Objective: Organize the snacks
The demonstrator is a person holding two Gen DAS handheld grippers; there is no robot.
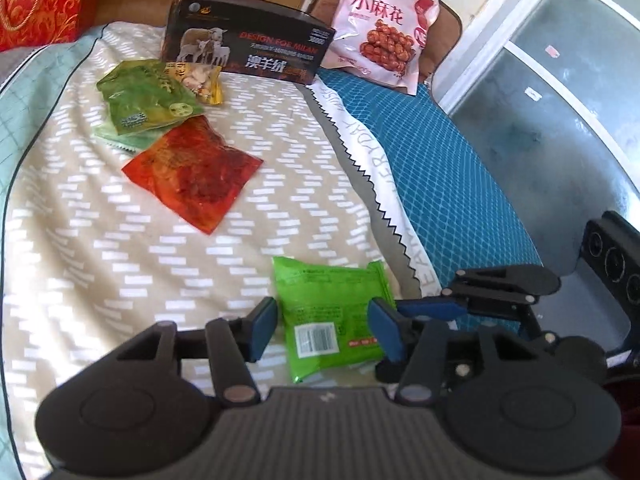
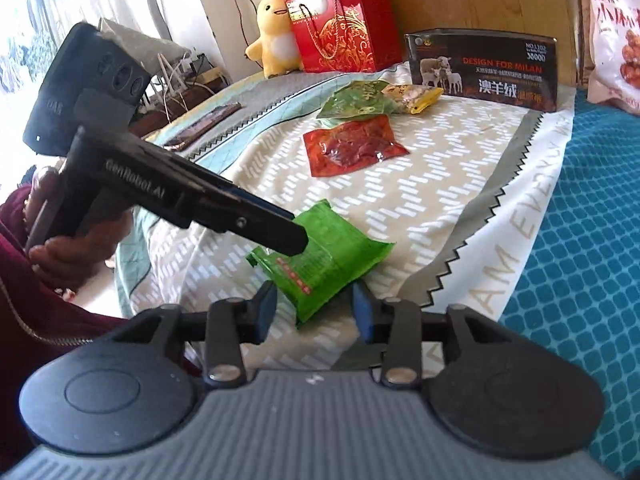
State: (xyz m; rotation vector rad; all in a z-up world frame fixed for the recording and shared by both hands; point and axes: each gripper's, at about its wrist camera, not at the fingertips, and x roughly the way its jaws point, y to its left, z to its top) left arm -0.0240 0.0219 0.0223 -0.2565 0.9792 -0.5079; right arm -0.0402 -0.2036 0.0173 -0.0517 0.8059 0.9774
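Both jaws stood spread around the bright green plastic snack packet (image 1: 332, 312) on the patterned bed (image 1: 100, 240); left gripper (image 1: 324, 326) and right gripper (image 2: 314, 310) seemingly about to grasp; closing comes next.

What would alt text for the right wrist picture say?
A bright green snack packet lies on a patterned bed cover between the open right gripper and the left gripper, also over it. Farther back lie a red packet, more snacks and a dark box.
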